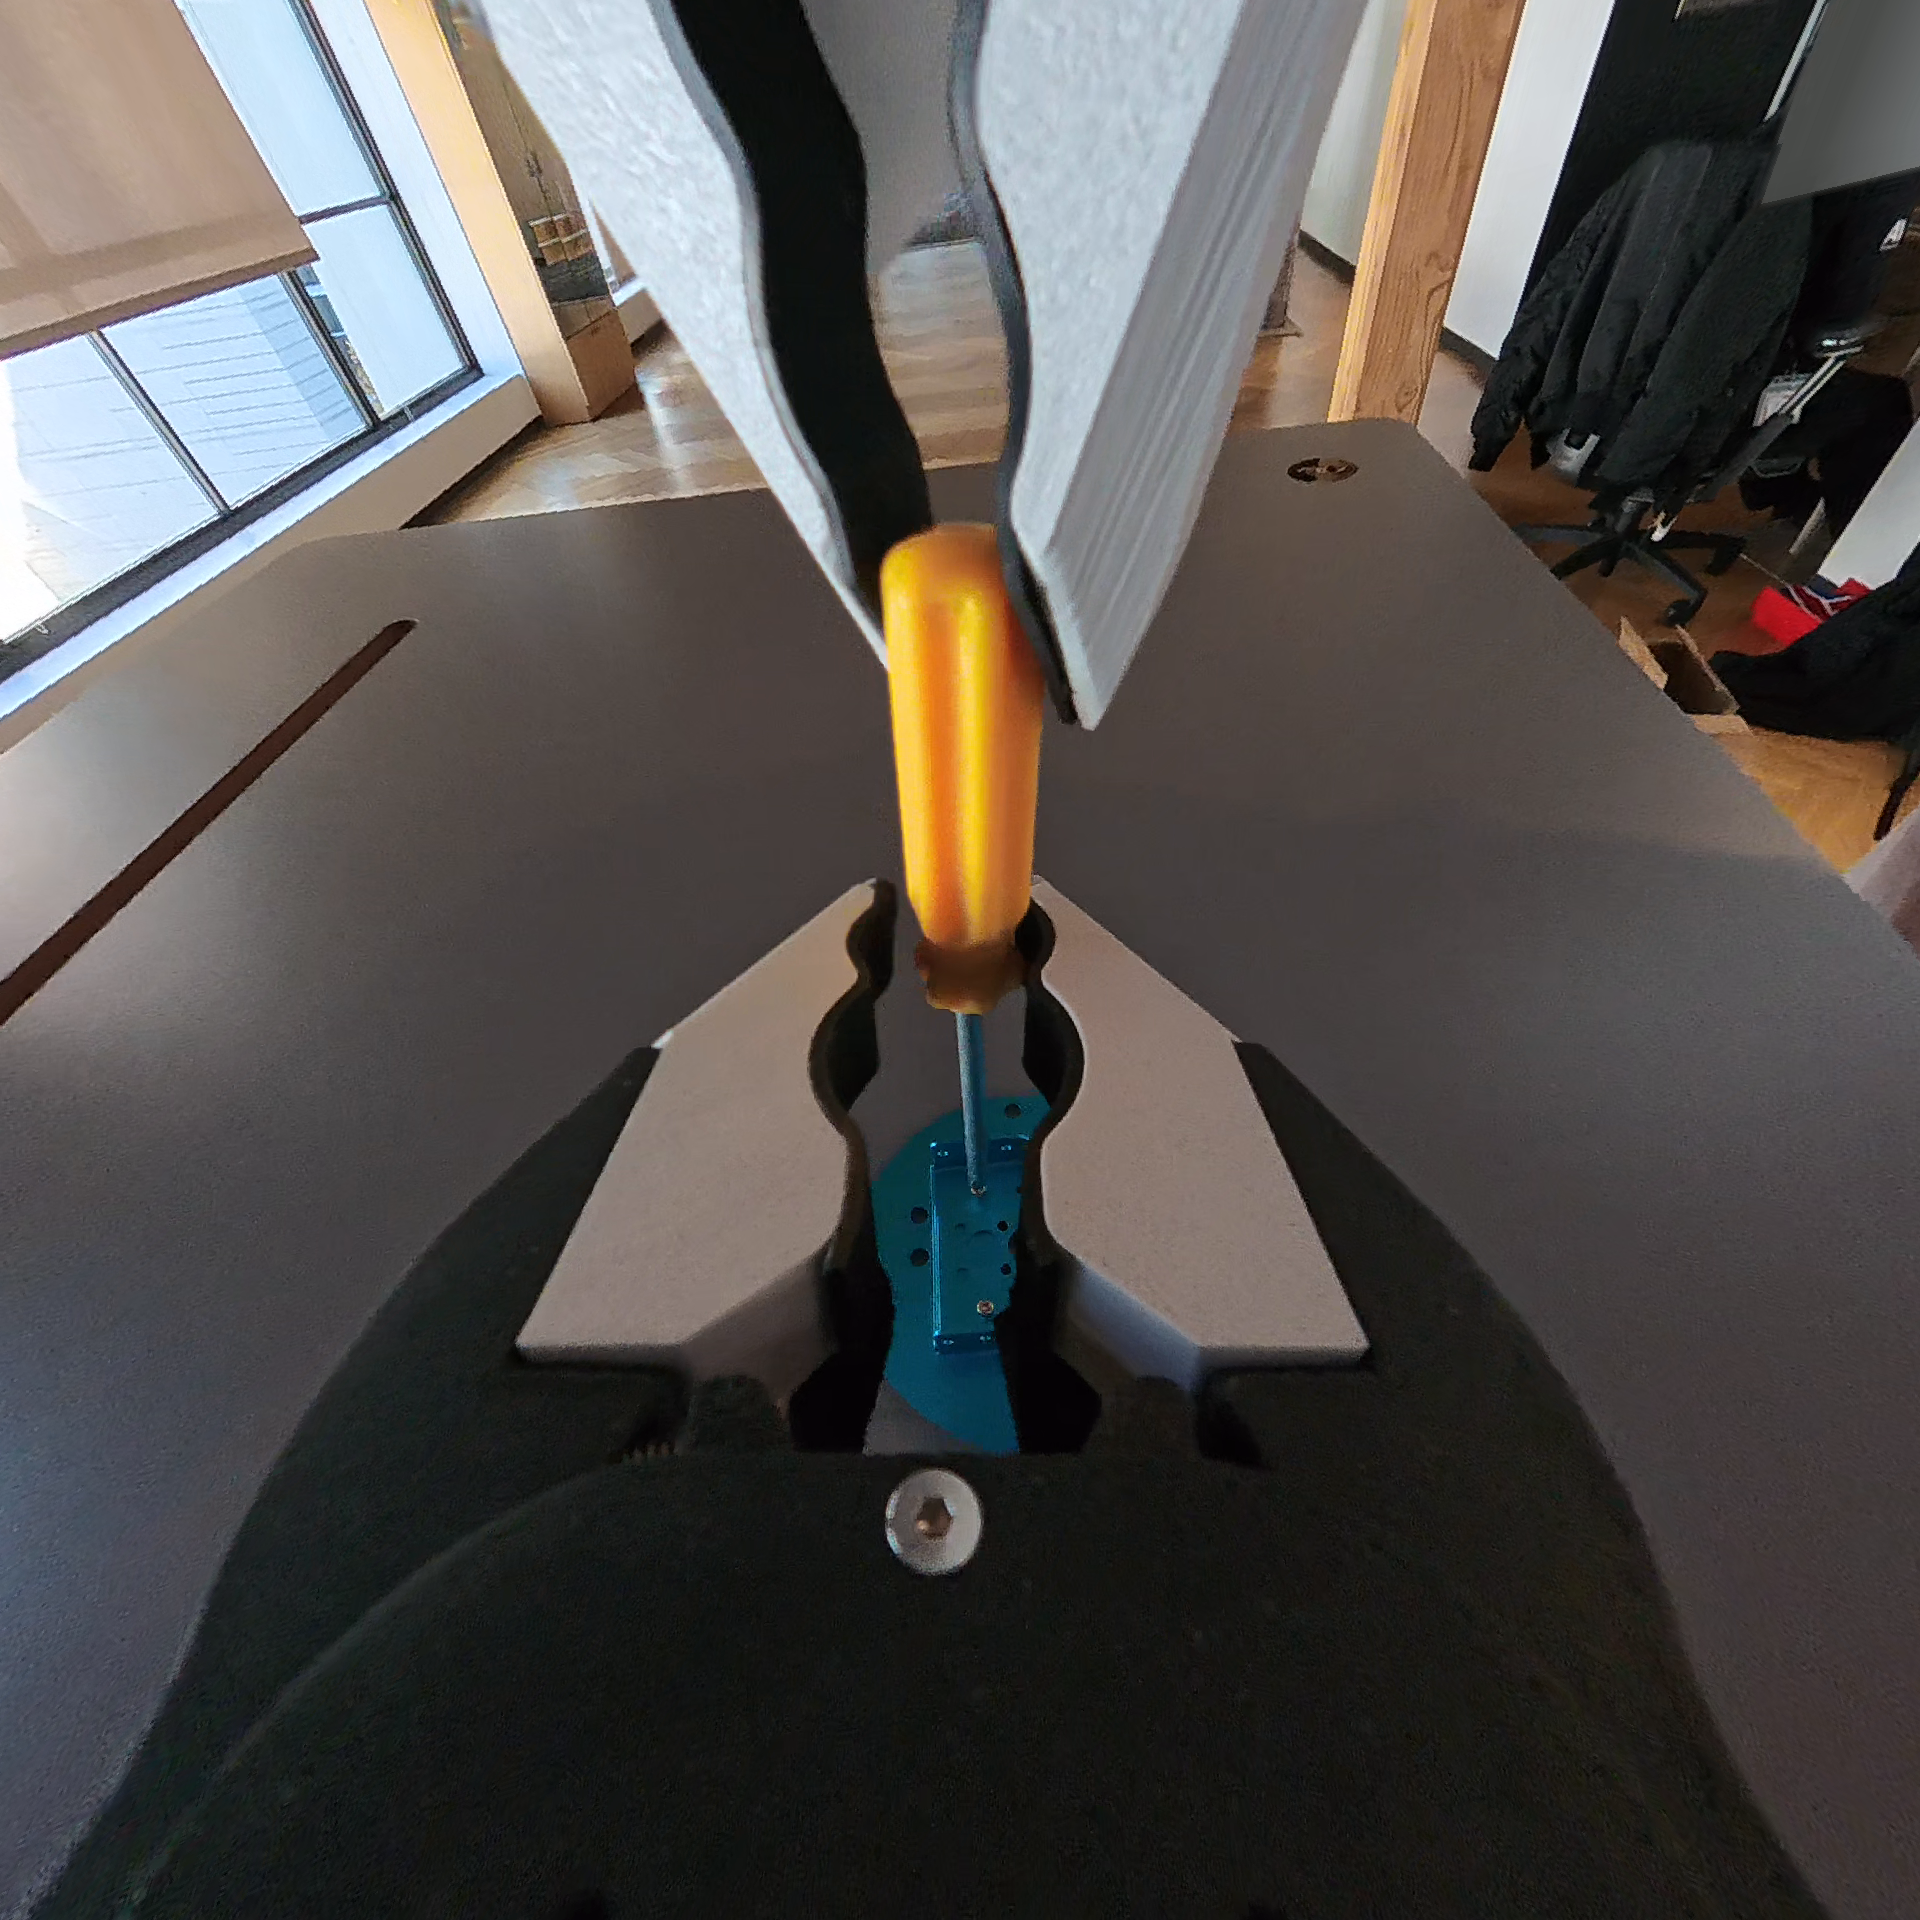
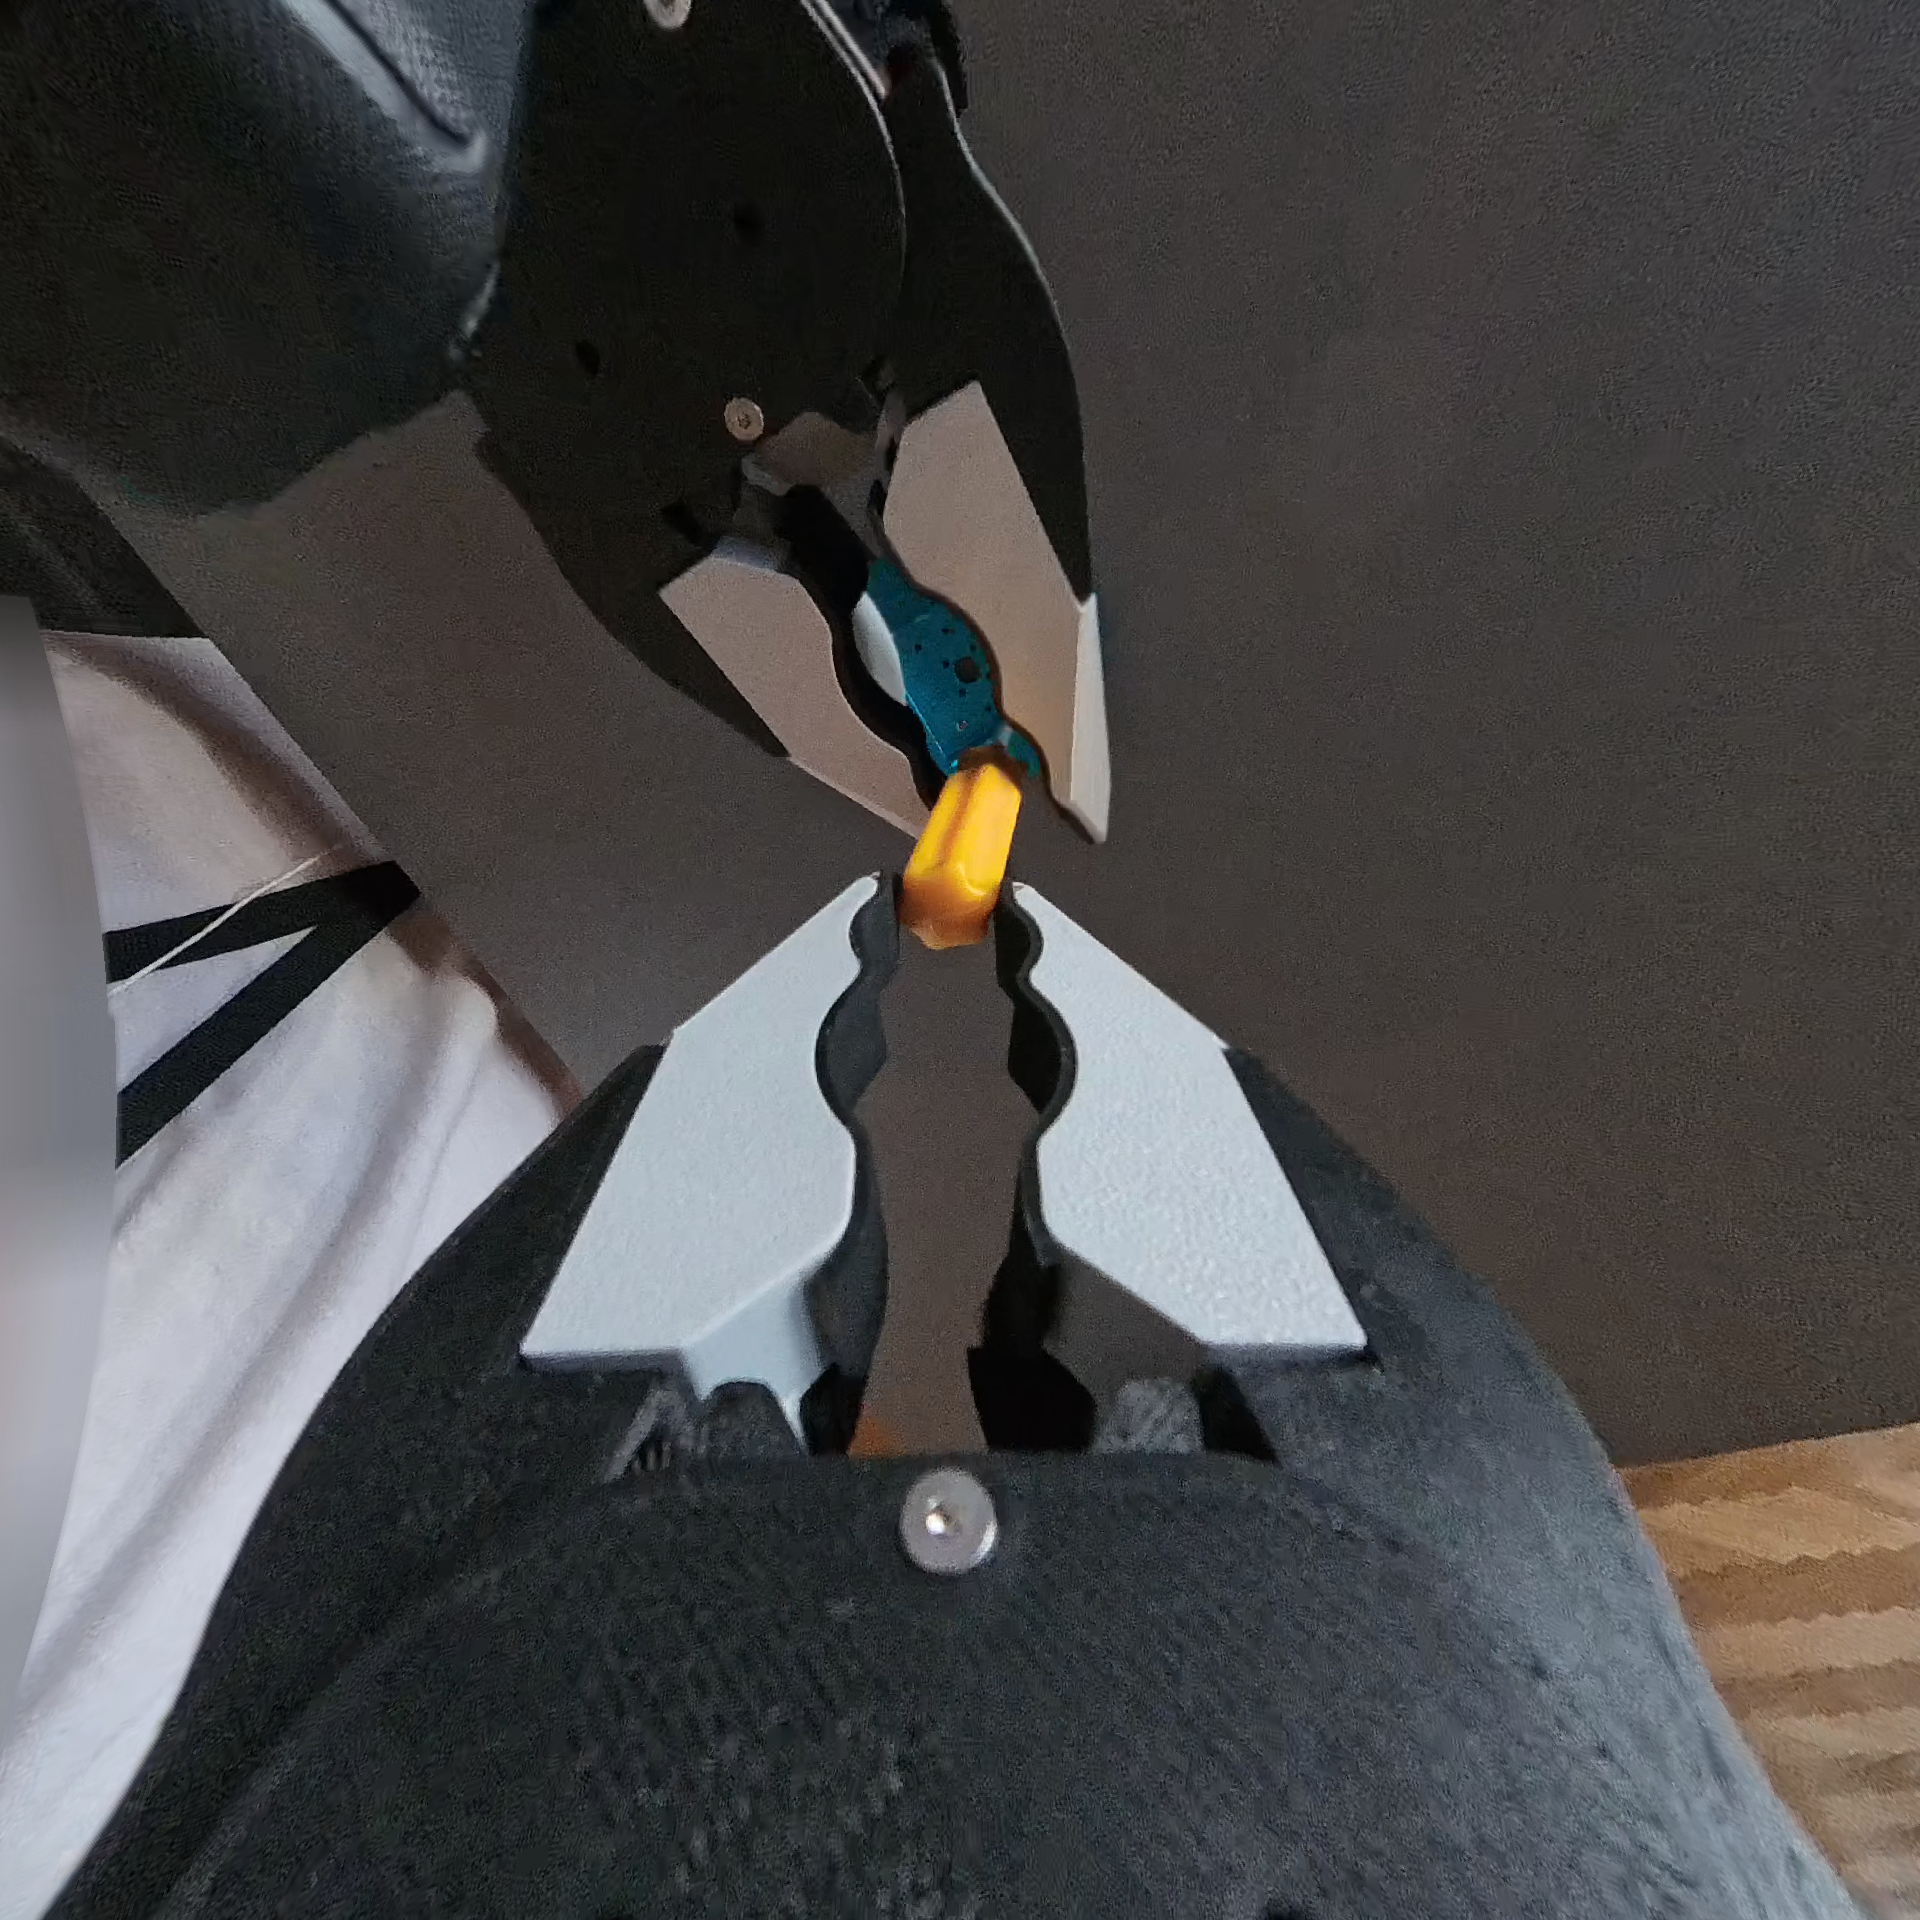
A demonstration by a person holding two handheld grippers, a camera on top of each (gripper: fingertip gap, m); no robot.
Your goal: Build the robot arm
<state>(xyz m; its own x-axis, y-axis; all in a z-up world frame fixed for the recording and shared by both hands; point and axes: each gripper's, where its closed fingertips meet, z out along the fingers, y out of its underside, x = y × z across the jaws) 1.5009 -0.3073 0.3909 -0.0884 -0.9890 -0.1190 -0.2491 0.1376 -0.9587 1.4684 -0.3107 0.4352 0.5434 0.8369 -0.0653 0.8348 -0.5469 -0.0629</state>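
My left gripper (image 1: 956, 894) is shut on a blue metal disc with holes (image 1: 914, 1226) that carries a small blue bracket (image 1: 966, 1257). My right gripper (image 2: 945, 894) is shut on the top of an orange-handled screwdriver (image 2: 961, 842). In the left wrist view the right gripper (image 1: 977, 644) comes down from above, and the screwdriver (image 1: 966, 748) stands nearly upright between my left fingers. Its thin shaft tip (image 1: 975, 1179) rests on the bracket's far end. In the right wrist view the left gripper (image 2: 1003, 821) holds the blue part (image 2: 951, 665) just beyond the handle.
A grey table (image 1: 1403, 883) lies below, with a long slot (image 1: 208, 790) at the left and a round cable hole (image 1: 1322, 470) at the far right. Windows are at the left; a chair with dark jackets (image 1: 1662, 343) is at the right. A person's white garment (image 2: 260, 1143) is close by on the left. Spacing between my two grippers at the tips: around 6 centimetres.
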